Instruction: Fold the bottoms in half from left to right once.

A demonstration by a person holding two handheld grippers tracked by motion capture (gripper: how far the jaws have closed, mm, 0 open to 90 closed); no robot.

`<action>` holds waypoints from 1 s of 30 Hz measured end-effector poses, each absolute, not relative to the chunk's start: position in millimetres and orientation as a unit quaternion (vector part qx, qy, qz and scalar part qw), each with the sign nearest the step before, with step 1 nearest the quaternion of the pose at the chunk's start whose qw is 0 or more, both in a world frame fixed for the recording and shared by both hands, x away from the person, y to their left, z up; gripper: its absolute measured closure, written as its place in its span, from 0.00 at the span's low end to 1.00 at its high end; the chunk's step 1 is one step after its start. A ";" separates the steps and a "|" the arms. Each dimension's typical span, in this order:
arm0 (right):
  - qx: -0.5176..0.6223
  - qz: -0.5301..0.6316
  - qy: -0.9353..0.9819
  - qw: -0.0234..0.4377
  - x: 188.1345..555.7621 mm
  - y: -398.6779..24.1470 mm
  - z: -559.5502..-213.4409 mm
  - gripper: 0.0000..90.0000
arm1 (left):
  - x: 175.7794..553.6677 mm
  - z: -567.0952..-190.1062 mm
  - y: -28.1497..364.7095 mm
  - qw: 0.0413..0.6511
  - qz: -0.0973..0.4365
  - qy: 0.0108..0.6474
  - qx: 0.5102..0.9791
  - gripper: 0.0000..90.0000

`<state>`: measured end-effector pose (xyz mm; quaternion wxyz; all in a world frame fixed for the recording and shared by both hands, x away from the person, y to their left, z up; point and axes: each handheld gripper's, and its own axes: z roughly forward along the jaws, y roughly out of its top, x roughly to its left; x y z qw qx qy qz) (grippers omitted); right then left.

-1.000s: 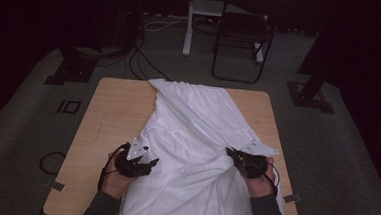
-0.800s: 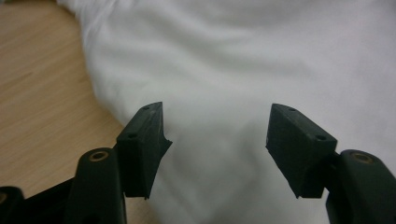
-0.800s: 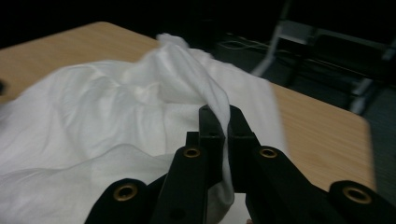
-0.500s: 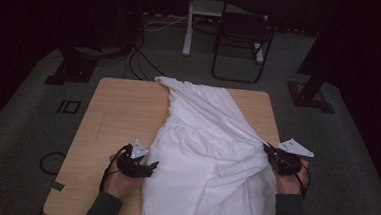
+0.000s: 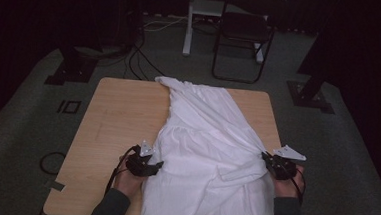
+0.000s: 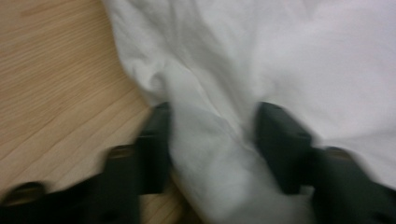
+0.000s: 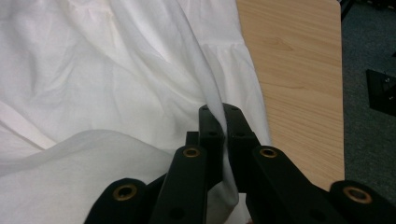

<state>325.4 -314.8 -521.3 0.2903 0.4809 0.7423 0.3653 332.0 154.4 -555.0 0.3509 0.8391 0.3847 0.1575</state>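
Near edge: left tool (image 5: 151,163) has just been narrowing its jaws around a fold at the left edge of the white cotton garment (image 5: 210,154), pads not clearly pressing. Right tool (image 5: 270,161) pinches the right edge tight. Garment's long axis runs near-to-far up the light wooden counter (image 5: 123,108), lying between both tools.

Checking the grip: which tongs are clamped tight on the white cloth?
The right tongs: their jaws pinch a fold of the white cloth flat. The left tongs have just been closing, cloth bunched between jaws still apart.
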 end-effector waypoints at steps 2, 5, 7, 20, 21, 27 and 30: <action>0.481 0.370 0.741 0.289 324.4 -314.5 -520.4 0.98 | 331.4 -552.9 155.3 0.344 0.170 0.376 0.844 0.91; 0.477 0.379 0.740 0.284 322.5 -313.5 -518.2 0.98 | 329.6 -538.0 166.8 0.339 0.211 0.391 0.829 0.95; 0.469 0.389 0.743 0.276 320.7 -311.1 -515.6 0.98 | 326.3 -519.2 181.9 0.339 0.254 0.410 0.808 0.95; 0.461 0.404 0.740 0.277 316.4 -297.3 -507.9 0.98 | 315.7 -492.6 182.4 0.348 0.264 0.374 0.818 0.58; 0.465 0.392 0.740 0.286 317.6 -301.3 -510.0 0.98 | 316.4 -495.3 179.8 0.350 0.258 0.369 0.822 0.54; 0.500 0.334 0.756 0.258 334.7 -312.4 -548.8 0.96 | 326.6 -533.9 154.0 0.295 0.217 0.357 0.859 0.43; 0.496 0.311 0.768 0.258 338.0 -307.7 -557.0 0.95 | 329.6 -545.7 146.1 0.273 0.224 0.354 0.866 0.54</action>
